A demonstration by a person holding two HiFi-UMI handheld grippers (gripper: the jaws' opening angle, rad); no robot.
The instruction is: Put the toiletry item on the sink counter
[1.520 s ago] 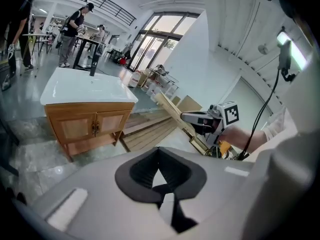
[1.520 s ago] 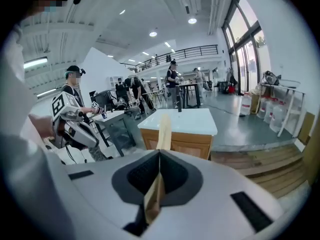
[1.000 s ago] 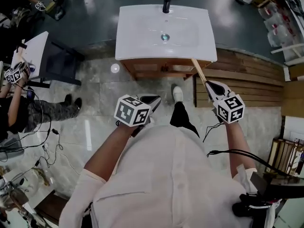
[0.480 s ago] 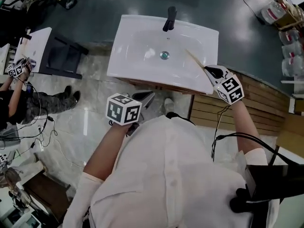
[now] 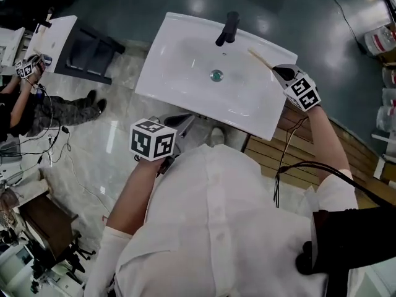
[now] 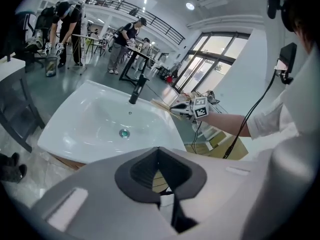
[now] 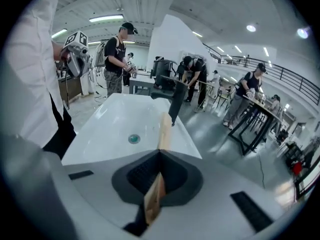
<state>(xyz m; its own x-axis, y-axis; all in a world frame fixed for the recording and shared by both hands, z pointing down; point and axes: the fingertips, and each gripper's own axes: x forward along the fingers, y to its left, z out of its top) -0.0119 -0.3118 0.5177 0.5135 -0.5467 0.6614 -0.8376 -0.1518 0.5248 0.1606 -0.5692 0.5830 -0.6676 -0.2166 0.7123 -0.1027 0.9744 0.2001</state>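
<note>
The white sink counter [image 5: 179,73] is filling the upper middle of the head view, and the person is standing close against its front edge, probably to bring the far rim within reach. The left gripper [image 5: 184,121] is hanging short of that front edge, over the floor. Its jaws are meeting tip to tip with nothing between them, so it seems to be staying out of the way.

The right gripper [image 5: 276,70] is reaching over the sink's right rim, its jaws pinching tight on the slim wooden toiletry item [image 5: 260,58]. The item is sticking out ahead of the jaws, above the flat ledge just right of the black faucet [image 5: 227,28], not yet touching it. It is being held by one end, likely so the free length can be laid down first.

A second ago the person was standing farther back and the item was hovering at the sink's front right corner. Now it is sitting well forward, beyond the drain [image 5: 216,75].
</note>
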